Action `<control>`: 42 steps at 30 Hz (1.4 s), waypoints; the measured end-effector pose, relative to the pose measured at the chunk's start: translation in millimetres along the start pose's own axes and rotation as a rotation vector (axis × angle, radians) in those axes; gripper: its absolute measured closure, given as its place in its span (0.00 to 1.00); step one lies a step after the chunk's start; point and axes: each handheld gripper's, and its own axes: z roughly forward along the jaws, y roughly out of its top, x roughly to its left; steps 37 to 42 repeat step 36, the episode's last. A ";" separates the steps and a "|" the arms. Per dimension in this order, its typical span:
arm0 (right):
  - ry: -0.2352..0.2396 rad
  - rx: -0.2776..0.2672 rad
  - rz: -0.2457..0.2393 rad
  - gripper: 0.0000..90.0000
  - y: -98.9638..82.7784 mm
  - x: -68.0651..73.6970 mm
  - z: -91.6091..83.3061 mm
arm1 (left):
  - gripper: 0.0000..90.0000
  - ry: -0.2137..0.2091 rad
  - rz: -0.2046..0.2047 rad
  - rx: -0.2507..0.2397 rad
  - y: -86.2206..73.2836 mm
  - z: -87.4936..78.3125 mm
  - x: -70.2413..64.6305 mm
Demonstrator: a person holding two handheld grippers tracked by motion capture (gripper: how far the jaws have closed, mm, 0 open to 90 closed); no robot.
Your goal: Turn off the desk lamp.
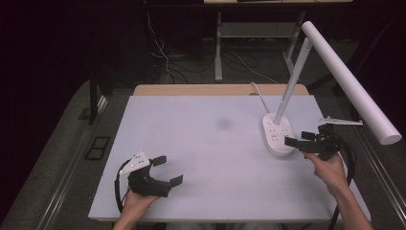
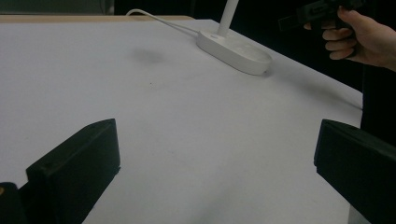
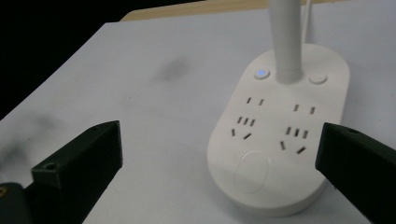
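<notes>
The counter [image 1: 210, 143] carries a white sheet covering most of its top, with a strip of wood showing along the far edge. A white desk lamp [image 1: 335, 72] stands at the right side of the counter. Its oval base [image 1: 277, 132] rests flat on the sheet and has socket openings on its upper face, two round buttons beside the stem, and a larger oval pad at the near end. In the right gripper view, one button [image 3: 261, 73] shows a small blue light. The stem [image 1: 292, 81] rises at a tilt from the far end of the base, and the long tubular head [image 1: 352, 81] extends toward the near right, past the counter edge. A white cable [image 1: 258, 93] runs from the base toward the far edge.

The left tool [image 1: 167, 170] is held in the left hand [image 1: 136, 201] above the near left area of the counter, well apart from the lamp. Its jaws are spread, with nothing between them.

The right tool [image 1: 299, 139] is held in the right hand [image 1: 328, 167] just beside the near right of the base. Its jaws are spread, pointing at the base, with the near end of the base lying between them in the right gripper view; contact cannot be determined
</notes>
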 end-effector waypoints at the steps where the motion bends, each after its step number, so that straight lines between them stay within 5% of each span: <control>1: 0.004 0.000 -0.013 0.01 -2.3 2.6 -1.0 | 0.00 0.000 -0.001 0.000 -0.1 0.0 -0.1; 29: 0.117 -0.021 -0.152 0.01 -64.5 61.4 -9.5 | 0.00 0.001 0.003 0.003 -0.3 -0.5 -0.4; 42: 0.106 -0.008 -0.178 0.01 -79.5 65.3 -6.1 | 0.00 -0.002 0.003 0.007 -0.1 0.5 -0.4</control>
